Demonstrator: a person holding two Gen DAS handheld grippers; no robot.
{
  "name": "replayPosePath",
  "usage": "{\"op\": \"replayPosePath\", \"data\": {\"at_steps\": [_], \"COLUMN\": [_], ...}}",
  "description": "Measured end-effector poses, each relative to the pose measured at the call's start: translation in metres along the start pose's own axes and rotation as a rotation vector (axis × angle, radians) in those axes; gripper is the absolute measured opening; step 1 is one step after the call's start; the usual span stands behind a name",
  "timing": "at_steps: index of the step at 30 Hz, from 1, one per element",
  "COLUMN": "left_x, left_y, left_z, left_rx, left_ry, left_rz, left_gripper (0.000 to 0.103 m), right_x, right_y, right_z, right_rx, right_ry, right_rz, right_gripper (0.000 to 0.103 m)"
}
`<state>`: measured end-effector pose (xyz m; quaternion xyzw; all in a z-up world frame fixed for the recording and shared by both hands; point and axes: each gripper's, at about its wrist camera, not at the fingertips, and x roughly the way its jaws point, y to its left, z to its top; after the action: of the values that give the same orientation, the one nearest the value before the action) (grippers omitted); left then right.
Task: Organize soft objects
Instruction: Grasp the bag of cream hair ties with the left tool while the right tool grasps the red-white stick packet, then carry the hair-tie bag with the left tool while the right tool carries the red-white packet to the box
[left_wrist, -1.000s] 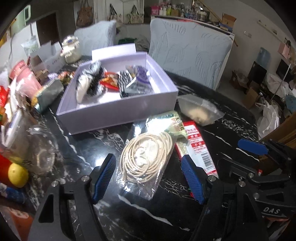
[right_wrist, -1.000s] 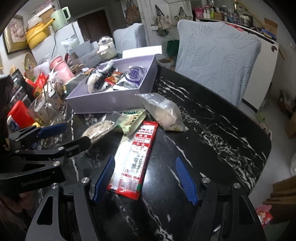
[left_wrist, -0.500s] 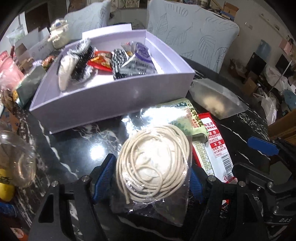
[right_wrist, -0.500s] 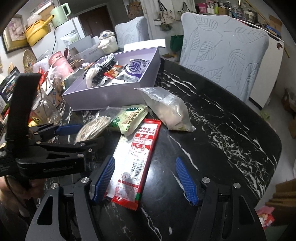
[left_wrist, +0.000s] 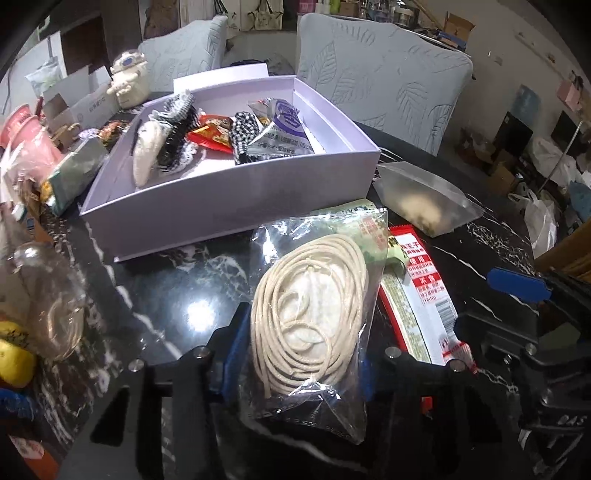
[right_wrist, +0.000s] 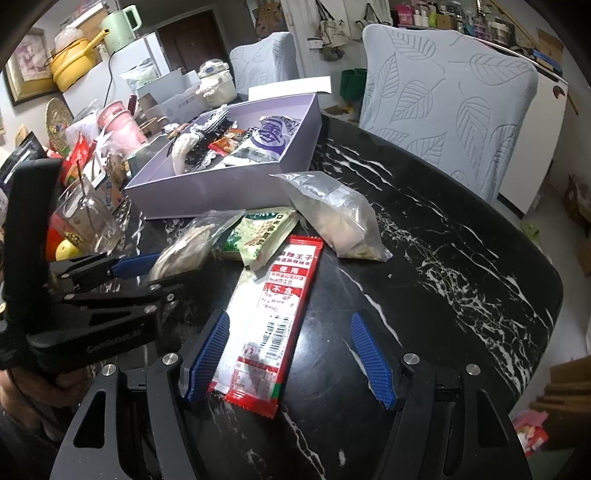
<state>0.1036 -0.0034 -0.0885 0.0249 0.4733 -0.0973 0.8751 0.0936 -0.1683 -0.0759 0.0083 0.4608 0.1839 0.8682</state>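
Note:
A clear bag holding a coil of cream cord (left_wrist: 310, 306) sits between the blue pads of my left gripper (left_wrist: 301, 350). The jaws are closing, and both pads press the bag's sides. The same bag (right_wrist: 192, 243) shows at the left gripper's tip in the right wrist view. Behind it stands a lavender box (left_wrist: 229, 199) with several soft items and snack packets inside. My right gripper (right_wrist: 291, 354) is open over a red-and-white packet (right_wrist: 277, 314), which lies flat by its left pad. A green packet (right_wrist: 266, 229) and a clear bag of pale stuff (right_wrist: 340, 218) lie on the black marble table.
A glass jar (left_wrist: 48, 295), a lemon (left_wrist: 14, 362) and crowded packets fill the table's left side. Two leaf-patterned chairs (right_wrist: 443, 110) stand behind the table. The table's curved edge (right_wrist: 546, 266) runs along the right, with floor clutter beyond.
My left gripper moved forward around the bag of cord, and its jaws narrowed until the pads met the bag. The right gripper kept still and open.

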Motion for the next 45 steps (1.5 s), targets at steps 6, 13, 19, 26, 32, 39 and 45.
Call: {"op": "replayPosePath", "data": {"at_steps": [6,13,19,26,32,39,45], "left_x": [-0.025,-0.043,-0.045,-0.048,-0.052,-0.058,-0.063], "left_y": [0.005,0.014,0.022,0.02,0.015,0.004,-0.009], "left_z": [-0.012,-0.031,-0.037,-0.041,-0.045,-0.053,-0.062], "left_rx": [-0.068,-0.107,-0.139,-0.144,-0.14,-0.136,-0.119], "left_ry": [-0.032,-0.043,-0.036,-0.039,-0.043,-0.043,-0.039], "left_rz": [0.065,0.104,0.104,0.099,0.096,0.066,0.049], "left_gripper": [0.048,0.048,0.048,0.048,0.048,0.048,0.048], "right_x": [0.002,0.015,0.027,0.03,0.02,0.0,-0.02], "right_y": [0.006,0.017,0.03,0.041,0.035,0.026,0.018], "right_z": [-0.002,-0.004,-0.002,-0.009,-0.017,-0.039,-0.06], "right_rx": [-0.002,-0.013,-0.033,-0.119,-0.127,-0.107,-0.112], "right_ry": [0.007,0.031,0.043,0.018,0.019,0.03,0.049], "right_rz": [0.016,0.026,0.001,-0.101,-0.075,-0.045,-0.055], "right_gripper": [0.069,0.069,0.069,0.058,0.049,0.047,0.051]}}
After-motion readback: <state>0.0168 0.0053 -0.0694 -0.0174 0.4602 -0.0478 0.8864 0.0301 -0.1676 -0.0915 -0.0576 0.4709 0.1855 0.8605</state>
